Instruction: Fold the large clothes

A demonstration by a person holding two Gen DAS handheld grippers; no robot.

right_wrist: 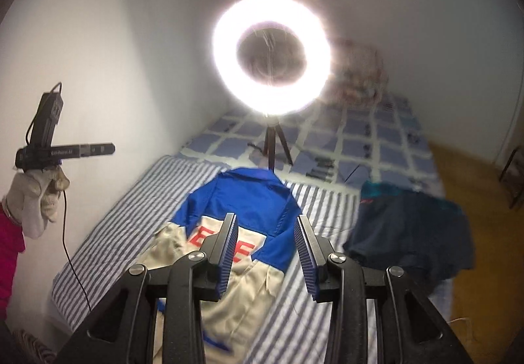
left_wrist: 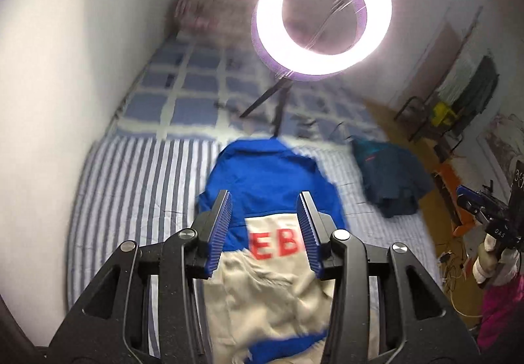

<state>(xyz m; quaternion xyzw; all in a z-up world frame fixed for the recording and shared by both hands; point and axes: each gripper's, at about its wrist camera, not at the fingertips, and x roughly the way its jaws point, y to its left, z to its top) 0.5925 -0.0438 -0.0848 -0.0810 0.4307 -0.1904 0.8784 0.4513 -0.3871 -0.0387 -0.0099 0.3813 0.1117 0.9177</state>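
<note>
Blue-and-cream jacket (left_wrist: 271, 187) flat on striped bedsheet (left_wrist: 137, 187), red letters up | dark teal garment (right_wrist: 412, 229) just beside it | left view only: chair (left_wrist: 458, 102) by wall | right view only: gloved hand (right_wrist: 36, 200) | left gripper (left_wrist: 267, 226) part-open, empty, above jacket | right gripper (right_wrist: 265, 249) part-open, empty.

Both wrist cameras look steeply down from well above a blue-and-white striped bed sheet (left_wrist: 131, 187), facing a glowing ring light on a tripod (left_wrist: 324, 13) at twelve o'clock. Each shares the blue-and-cream jacket with red letters (right_wrist: 249, 200). The left view catches the right gripper (left_wrist: 471, 203) at three o'clock; the right view catches the left gripper (right_wrist: 108, 148) at nine.
</note>
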